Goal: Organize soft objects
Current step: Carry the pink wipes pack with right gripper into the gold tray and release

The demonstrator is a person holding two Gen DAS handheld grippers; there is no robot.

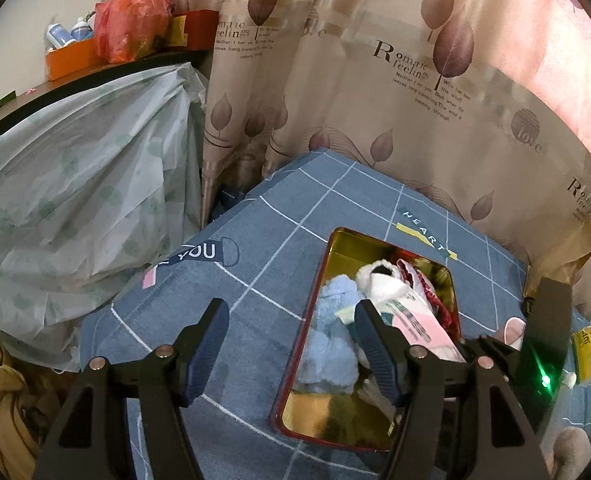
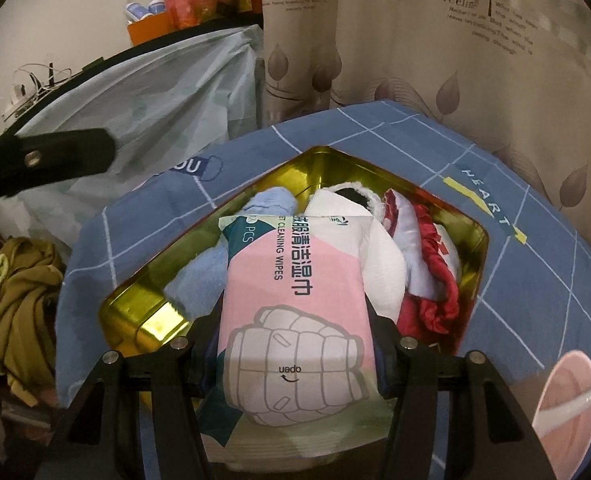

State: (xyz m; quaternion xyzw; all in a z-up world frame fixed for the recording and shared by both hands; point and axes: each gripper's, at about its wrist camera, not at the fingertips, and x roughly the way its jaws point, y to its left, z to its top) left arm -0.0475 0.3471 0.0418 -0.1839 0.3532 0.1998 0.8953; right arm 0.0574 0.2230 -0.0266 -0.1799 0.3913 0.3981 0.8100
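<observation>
Your right hand-held gripper is clamped on the wipes pack, held just above the tin ahead. The pack is soft, slick film, so hold across its middle. Your left hand-held gripper hangs apart, empty.

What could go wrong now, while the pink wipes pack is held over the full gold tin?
1. The gold metal tin already holds a blue fluffy towel, a white plush item and a red satin piece, so the pink and white wipes pack may sit on top and slide off.
2. The right gripper may press the soft pack too hard.
3. The open left gripper hangs close over the tin and could bump it.
</observation>
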